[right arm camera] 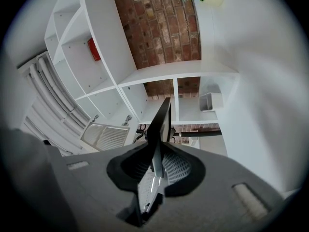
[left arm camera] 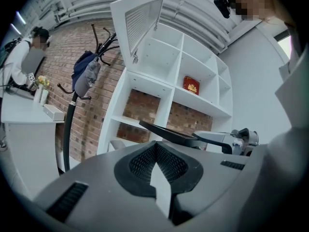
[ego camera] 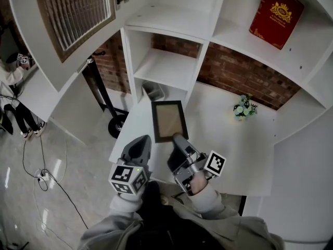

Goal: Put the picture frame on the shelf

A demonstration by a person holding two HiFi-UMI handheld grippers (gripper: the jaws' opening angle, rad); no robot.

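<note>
A dark-framed picture frame (ego camera: pixel 169 120) with a brown panel lies nearly flat above the white table (ego camera: pixel 237 150), in front of the white shelf unit (ego camera: pixel 166 66). My right gripper (ego camera: pixel 177 140) is shut on its near edge. In the right gripper view the frame (right arm camera: pixel 162 122) stands edge-on between the pads (right arm camera: pixel 174 164). My left gripper (ego camera: pixel 139 142) hovers just left of the frame with its jaws closed on nothing. The left gripper view shows its own tips (left arm camera: pixel 155 164) together, and beyond them the frame (left arm camera: pixel 166 132) and the right gripper (left arm camera: pixel 227 139).
A red book (ego camera: pixel 276 14) leans in an upper right cubby. A small grey bin (ego camera: pixel 154 90) sits in the low cubby behind the frame. Flowers in a pot (ego camera: pixel 243 108) stand on the table. A louvred cabinet door (ego camera: pixel 78 9) hangs open at upper left. A scooter (ego camera: pixel 104 100) and cables (ego camera: pixel 44 176) are on the floor.
</note>
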